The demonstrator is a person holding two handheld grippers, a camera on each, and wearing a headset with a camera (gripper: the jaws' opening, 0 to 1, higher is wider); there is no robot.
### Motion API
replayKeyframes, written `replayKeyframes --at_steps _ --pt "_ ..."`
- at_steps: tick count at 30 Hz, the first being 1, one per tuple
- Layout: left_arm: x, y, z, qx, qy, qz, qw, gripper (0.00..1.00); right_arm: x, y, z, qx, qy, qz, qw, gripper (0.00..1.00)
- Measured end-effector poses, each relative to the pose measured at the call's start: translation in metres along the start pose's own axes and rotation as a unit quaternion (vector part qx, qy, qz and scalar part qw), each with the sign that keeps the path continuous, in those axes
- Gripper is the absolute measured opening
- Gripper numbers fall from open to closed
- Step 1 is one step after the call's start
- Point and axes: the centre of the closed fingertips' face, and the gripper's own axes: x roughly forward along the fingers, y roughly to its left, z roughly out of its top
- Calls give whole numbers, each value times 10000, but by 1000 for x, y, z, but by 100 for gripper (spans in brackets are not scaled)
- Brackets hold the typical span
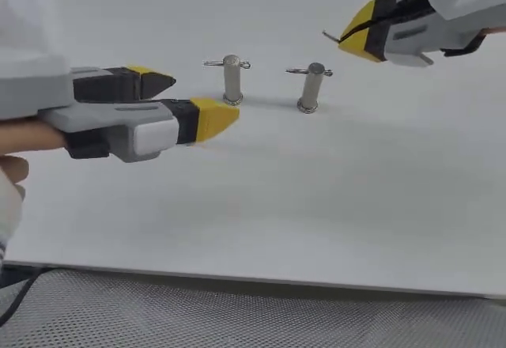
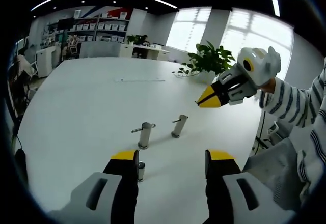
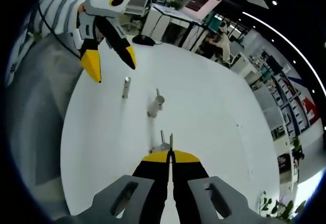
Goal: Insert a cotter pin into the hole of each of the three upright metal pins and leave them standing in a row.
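Holding my left tongs [image 1: 205, 99] wide open and empty over the white tabletop [image 1: 261, 206], with a metal pin [image 2: 141, 170] just beside one jaw. Farther off, a second pin [image 1: 232, 85] and a third pin [image 1: 310, 91] stand upright, cotters [image 1: 227, 64] through both. Farthest, my right tongs [image 1: 341, 39] pinch a loose cotter pin [image 1: 330, 36].

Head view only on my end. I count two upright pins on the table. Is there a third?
Observer: Yes. The left gripper view shows a third upright pin right beside the left jaw of the left hand-held gripper, partly hidden by that jaw.
Operator: Is it pinned yet?
Observer: No wire shows across its top in the right gripper view, where it stands as the one nearest the left hand-held gripper.
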Motion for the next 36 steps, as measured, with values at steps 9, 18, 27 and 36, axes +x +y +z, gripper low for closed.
replayKeyframes --at_steps 9,18,27,36 --pt "4 -8 1 -389 5 -170 9991 35 6 21 14 -580 -9 -29 9983 1" --pt "7 -19 4 -597 24 -437 9973 15 6 42 37 -648 -251 71 9976 1" --pt "11 -31 8 -958 4 -676 9931 4 8 58 54 -844 -440 47 9954 1" --pt "15 -35 8 -1146 50 -795 9902 4 10 66 61 -999 -490 21 9938 1"
